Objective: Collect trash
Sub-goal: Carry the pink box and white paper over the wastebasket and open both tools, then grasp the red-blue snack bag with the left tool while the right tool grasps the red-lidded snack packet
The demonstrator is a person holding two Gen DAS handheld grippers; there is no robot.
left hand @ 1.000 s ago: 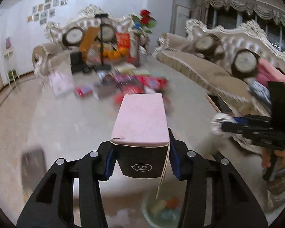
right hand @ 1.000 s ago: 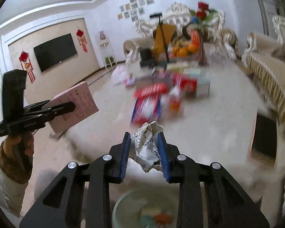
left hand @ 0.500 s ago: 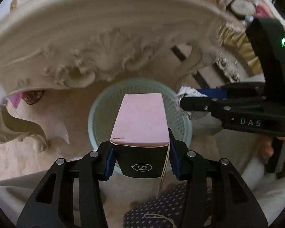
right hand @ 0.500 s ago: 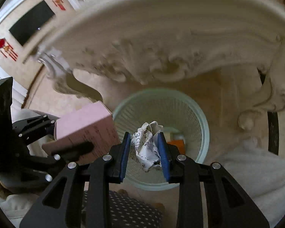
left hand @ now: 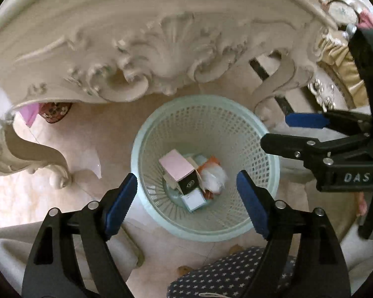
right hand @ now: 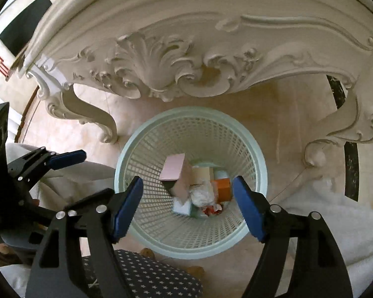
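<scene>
A pale green mesh basket (left hand: 146,208) stands on the floor under the table edge. Inside it lie a pink box (left hand: 176,167) with a black end, a crumpled white paper (left hand: 215,176) and other small cartons. My left gripper (left hand: 186,175) hangs above the basket, its jaws opening, nothing between them. My right gripper (right hand: 187,180) is over the same basket (right hand: 126,154), jaws also opening and empty; the pink box (right hand: 172,167) and the paper (right hand: 202,195) lie below it. Each view shows the other gripper at its side: the right gripper (left hand: 276,131) and the left one's fingers (right hand: 67,156).
A carved cream table apron (left hand: 161,49) arches over the basket, with curled legs at left (left hand: 37,154) and right (right hand: 348,129). A dark star-patterned cloth (left hand: 236,268) lies just in front of the basket. White fabric (right hand: 335,218) sits at the right.
Both grippers came down from above the tabletop to over the basket. Then both jaws opened; the pink box and the crumpled paper dropped into the basket.
</scene>
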